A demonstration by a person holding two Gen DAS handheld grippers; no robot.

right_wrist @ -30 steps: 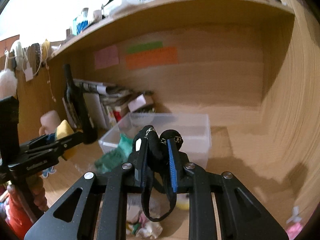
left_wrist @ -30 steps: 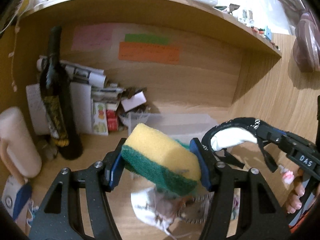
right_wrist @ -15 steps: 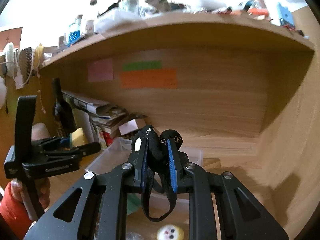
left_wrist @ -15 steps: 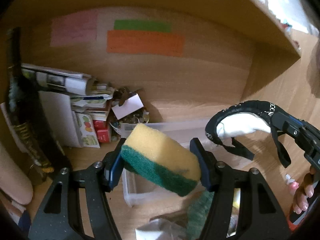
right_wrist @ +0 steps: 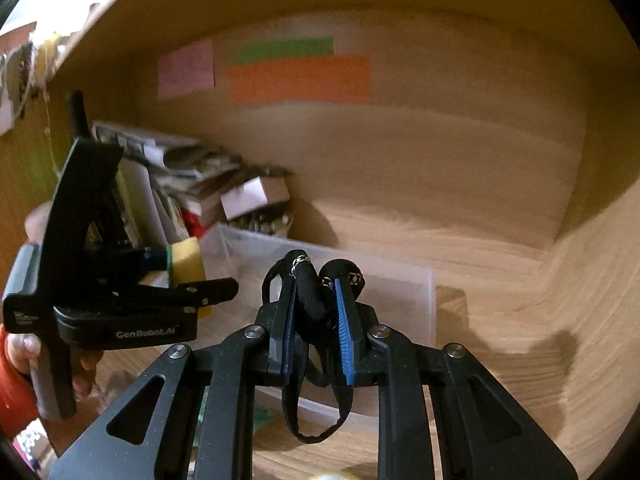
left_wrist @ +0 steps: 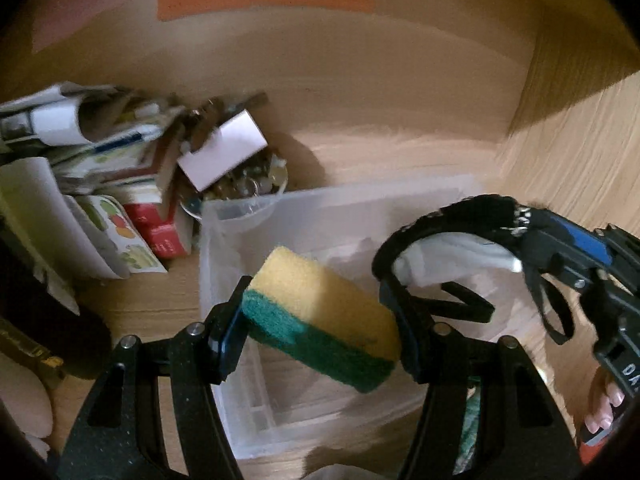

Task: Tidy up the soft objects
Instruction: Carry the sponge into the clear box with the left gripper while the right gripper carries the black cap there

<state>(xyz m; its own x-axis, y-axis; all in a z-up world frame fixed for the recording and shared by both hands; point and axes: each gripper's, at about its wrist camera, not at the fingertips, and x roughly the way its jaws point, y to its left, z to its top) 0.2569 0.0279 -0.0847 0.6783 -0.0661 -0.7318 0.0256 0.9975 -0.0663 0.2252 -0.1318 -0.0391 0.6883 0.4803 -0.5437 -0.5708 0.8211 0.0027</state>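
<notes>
Lots is tough to read here. Both views are smeared, so the stack of papers and boxes (left_wrist: 120, 184) at the back left is mostly mush; I can pick out a red box and some fruit or veg pictures on white card, but no legible words. The notes (right_wrist: 300, 80) stuck on the back wall (pink, green, orange) have no writing I can make out. A dark bottle (right_wrist: 78, 116) pokes up behind the left tool, mostly covered. Something green sits low behind the left gripper's right finger, cut off, can't tell what.

Readable text: "GenRobot.AI" on the left tool's body in the right wrist view, and "DA" cut off on the right tool's body in the left wrist view.

The left gripper (left_wrist: 320, 312) angles down over the clear plastic bin (left_wrist: 224, 216), jaws about half wide and clamped on the ends of a yellow-and-green sponge (left_wrist: 320, 312), which hangs above the bin's open top. A hand (right_wrist: 24, 352) with an orange sleeve grips its handle.

The right gripper (right_wrist: 318, 304) has its jaws narrow, pinched on a black eye mask (right_wrist: 312, 292) with a white lining, its strap dangling in a loop below. It sits over the bin's right part, beside the sponge, not touching it.
</notes>
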